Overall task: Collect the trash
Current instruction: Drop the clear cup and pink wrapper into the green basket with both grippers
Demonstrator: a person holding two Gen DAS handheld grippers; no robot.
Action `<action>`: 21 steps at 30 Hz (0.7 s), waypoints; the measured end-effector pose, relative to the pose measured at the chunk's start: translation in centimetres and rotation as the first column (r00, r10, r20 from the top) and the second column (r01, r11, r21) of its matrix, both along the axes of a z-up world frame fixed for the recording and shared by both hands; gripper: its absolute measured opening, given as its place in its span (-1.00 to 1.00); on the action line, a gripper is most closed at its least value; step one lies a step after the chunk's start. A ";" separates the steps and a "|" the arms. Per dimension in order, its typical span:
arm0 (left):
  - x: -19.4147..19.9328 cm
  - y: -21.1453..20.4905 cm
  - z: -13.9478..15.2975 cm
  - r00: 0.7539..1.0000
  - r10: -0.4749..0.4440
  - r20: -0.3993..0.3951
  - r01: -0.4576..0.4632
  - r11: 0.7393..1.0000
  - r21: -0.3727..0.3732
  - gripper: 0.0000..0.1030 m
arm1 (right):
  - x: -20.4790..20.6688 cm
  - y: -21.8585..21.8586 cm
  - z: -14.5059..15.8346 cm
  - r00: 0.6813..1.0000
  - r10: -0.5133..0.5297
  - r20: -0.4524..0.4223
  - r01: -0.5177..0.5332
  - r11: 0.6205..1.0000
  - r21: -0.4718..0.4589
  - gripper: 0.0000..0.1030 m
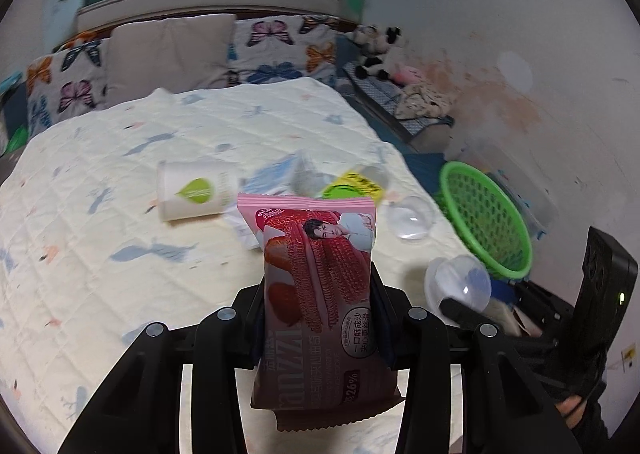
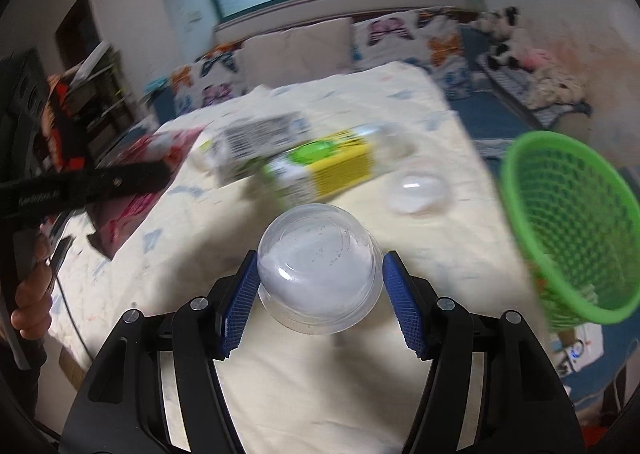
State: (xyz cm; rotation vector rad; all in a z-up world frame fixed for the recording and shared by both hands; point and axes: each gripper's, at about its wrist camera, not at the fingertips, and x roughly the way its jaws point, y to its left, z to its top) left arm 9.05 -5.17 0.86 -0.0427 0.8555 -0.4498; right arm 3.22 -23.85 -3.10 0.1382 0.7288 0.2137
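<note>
Gripping glossy pink wrapper (image 1: 320,294) w/ left gripper (image 1: 320,318); clear domed cup (image 2: 318,274) right.

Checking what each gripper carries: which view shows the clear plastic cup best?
The right wrist view: the clear plastic cup fills the centre between the right gripper's blue pads, bottom toward the camera. The left wrist view shows it only small at the right, partly hidden by a black finger.
</note>
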 end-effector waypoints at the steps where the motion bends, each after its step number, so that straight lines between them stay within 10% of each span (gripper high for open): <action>1: 0.1 -0.8 0.1 1.000 -0.015 0.000 0.015 1.000 0.002 -0.21 | -0.1 -1.1 0.1 1.000 -0.025 0.001 0.025 1.000 0.002 0.22; 21: 3.6 -12.8 0.8 0.981 -0.194 -0.010 0.194 0.980 0.033 -0.21 | 1.6 -17.1 -3.2 0.930 -0.360 -0.078 0.357 0.933 -0.041 0.22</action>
